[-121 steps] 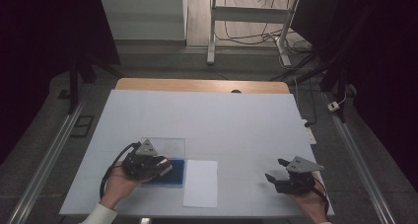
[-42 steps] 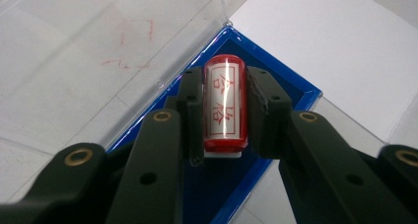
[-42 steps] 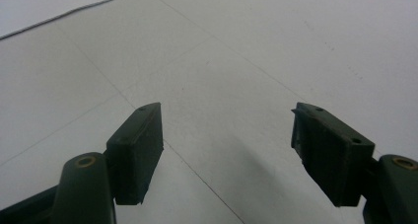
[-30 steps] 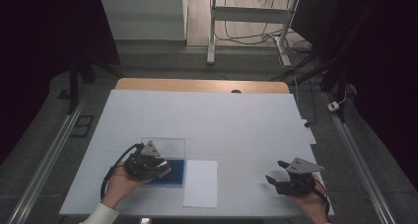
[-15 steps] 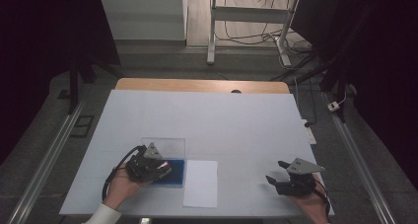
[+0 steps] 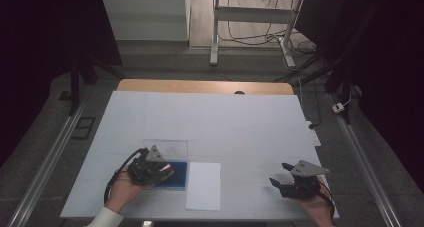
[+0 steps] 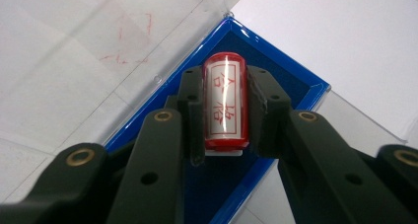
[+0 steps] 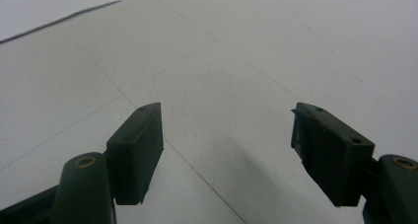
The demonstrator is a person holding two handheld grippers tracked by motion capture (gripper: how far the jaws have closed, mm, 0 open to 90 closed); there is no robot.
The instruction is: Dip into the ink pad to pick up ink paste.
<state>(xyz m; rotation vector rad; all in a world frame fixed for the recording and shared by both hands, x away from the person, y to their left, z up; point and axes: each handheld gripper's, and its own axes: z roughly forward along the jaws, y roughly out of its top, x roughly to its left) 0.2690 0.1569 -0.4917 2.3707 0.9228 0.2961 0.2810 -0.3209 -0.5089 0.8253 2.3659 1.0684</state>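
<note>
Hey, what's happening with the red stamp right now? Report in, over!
Left hand-held gripper shut on red stamp, over the blue ink pad. Right hand-held gripper open, empty, above bare table. Nothing in the way.

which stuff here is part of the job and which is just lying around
In the job:
- stamp, clamped in the left hand-held gripper
- blue ink pad under it
- white paper beside the pad

Lying about:
- clear lid behind the pad
- right hand-held gripper, open over bare table
</note>
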